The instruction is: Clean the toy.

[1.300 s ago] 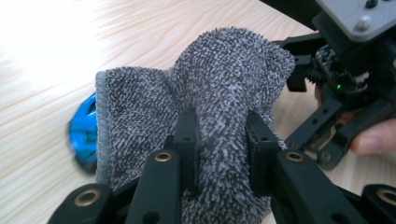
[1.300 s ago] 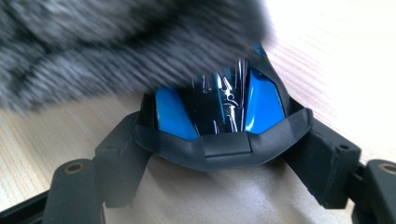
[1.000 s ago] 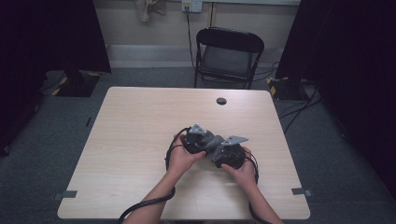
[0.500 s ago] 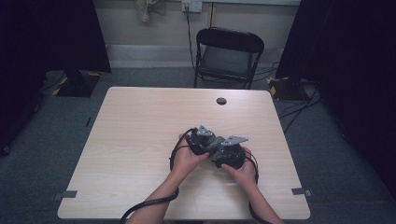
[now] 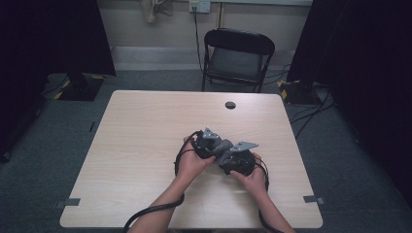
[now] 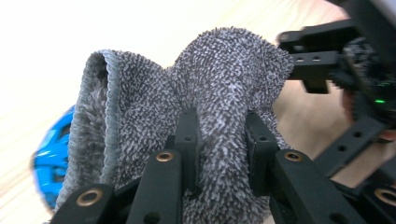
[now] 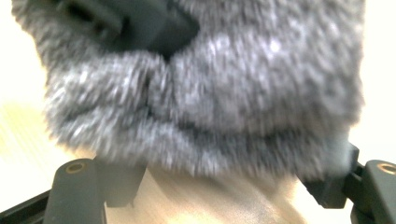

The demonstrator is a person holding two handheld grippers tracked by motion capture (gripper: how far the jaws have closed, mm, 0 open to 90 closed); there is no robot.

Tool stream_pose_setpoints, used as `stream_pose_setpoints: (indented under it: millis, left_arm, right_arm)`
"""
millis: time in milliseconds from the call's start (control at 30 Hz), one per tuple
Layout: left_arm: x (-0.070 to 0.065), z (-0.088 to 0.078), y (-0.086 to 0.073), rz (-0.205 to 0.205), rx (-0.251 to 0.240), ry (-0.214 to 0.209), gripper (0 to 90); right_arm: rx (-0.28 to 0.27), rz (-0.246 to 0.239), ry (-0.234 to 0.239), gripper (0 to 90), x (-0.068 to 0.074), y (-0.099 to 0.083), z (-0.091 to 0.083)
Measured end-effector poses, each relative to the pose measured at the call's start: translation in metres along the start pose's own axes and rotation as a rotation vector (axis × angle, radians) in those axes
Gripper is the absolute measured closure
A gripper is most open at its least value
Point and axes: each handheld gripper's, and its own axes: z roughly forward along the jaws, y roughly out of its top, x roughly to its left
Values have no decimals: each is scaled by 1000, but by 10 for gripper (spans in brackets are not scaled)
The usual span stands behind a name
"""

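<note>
A grey fluffy cloth [image 6: 224, 70] is bunched up between my two grippers at the middle of the table [image 5: 136, 126]. My left gripper [image 6: 222, 119] is shut on a thick fold of it, with the pads pressed into the pile. In the high view the left gripper [image 5: 206, 144] and the right gripper [image 5: 239, 158] sit close together, almost touching. In the right gripper view the cloth [image 7: 233, 93] hangs just ahead of my right gripper [image 7: 222, 186], whose jaws stand wide apart under its lower edge. A blue object [image 6: 51, 163] peeks out beside the cloth, mostly hidden.
A small black round disc [image 5: 230, 105] lies near the table's far edge. A black folding chair [image 5: 238, 53] stands beyond the table. Cables trail from both grippers toward the near edge. Bare tabletop lies to the left and far side.
My left gripper has edged slightly to the right, closer to the right gripper, still holding the cloth. The right hand has stayed where it was.
</note>
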Motion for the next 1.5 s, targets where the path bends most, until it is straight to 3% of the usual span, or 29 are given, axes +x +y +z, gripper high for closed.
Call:
stream_pose_setpoints:
  millis: [533, 833, 967, 1067, 1100, 1167, 1333, 1500]
  left_arm:
    - [32, 1, 6, -50, 4, 57, 718]
    - [48, -1, -1, -83, -8, 109, 718]
    - [54, -3, -4, -71, 5, 140, 718]
    - [58, -3, -5, -83, 2, 144, 718]
    - [62, -2, -8, -116, -15, 137, 718]
    - [67, -3, -10, -115, -9, 163, 718]
    - [72, -3, -13, -148, -20, 168, 717]
    - [79, -5, -16, -154, -8, 211, 717]
  right_arm:
    - [0, 0, -1, 262, 0, 0, 0]
    - [0, 1, -1, 262, 0, 0, 0]
    - [0, 1, -2, 262, 0, 0, 0]
    - [0, 1, -1, 262, 0, 0, 0]
    - [0, 1, -1, 262, 0, 0, 0]
    - [0, 1, -1, 262, 0, 0, 0]
    - [0, 2, -2, 262, 0, 0, 0]
    - [0, 2, -2, 262, 0, 0, 0]
